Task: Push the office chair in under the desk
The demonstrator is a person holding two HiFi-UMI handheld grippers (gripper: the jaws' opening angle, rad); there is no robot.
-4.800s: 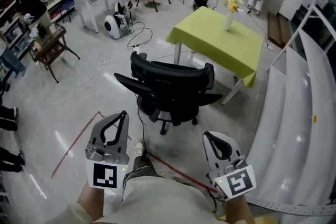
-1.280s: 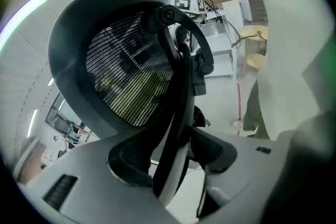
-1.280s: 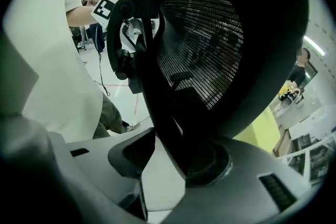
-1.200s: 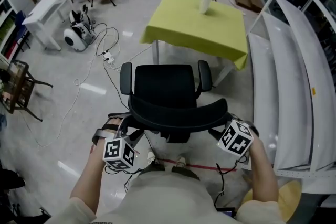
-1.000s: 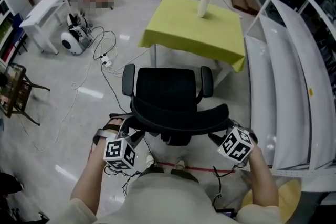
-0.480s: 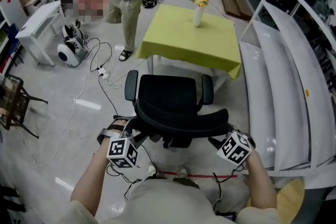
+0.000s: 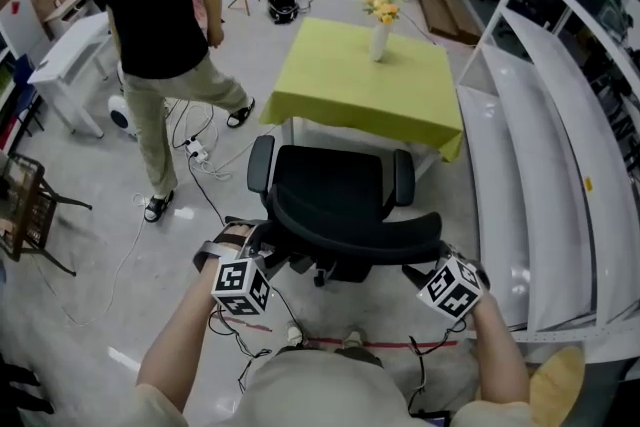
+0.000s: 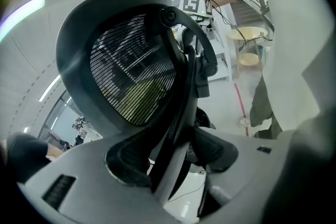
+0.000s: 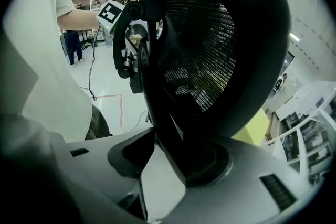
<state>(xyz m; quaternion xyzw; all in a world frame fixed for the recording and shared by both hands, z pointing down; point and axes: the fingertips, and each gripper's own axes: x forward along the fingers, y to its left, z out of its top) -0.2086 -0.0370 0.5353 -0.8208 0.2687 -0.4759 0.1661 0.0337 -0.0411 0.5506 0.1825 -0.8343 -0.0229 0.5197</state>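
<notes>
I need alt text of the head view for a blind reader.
The left gripper and right gripper hold a black office chair by its backrest, facing a green-covered desk with a flower vase. A person stands at left.

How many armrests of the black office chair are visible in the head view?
2, both on the office chair: left armrest at the seat's left edge, right armrest at its right edge. None seems hidden.

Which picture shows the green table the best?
The head view: the green table's whole top shows from above, with the flower vase on it. The right gripper view catches only a green corner past the chair back. The left gripper view shows no clear table, just the chair back.
</notes>
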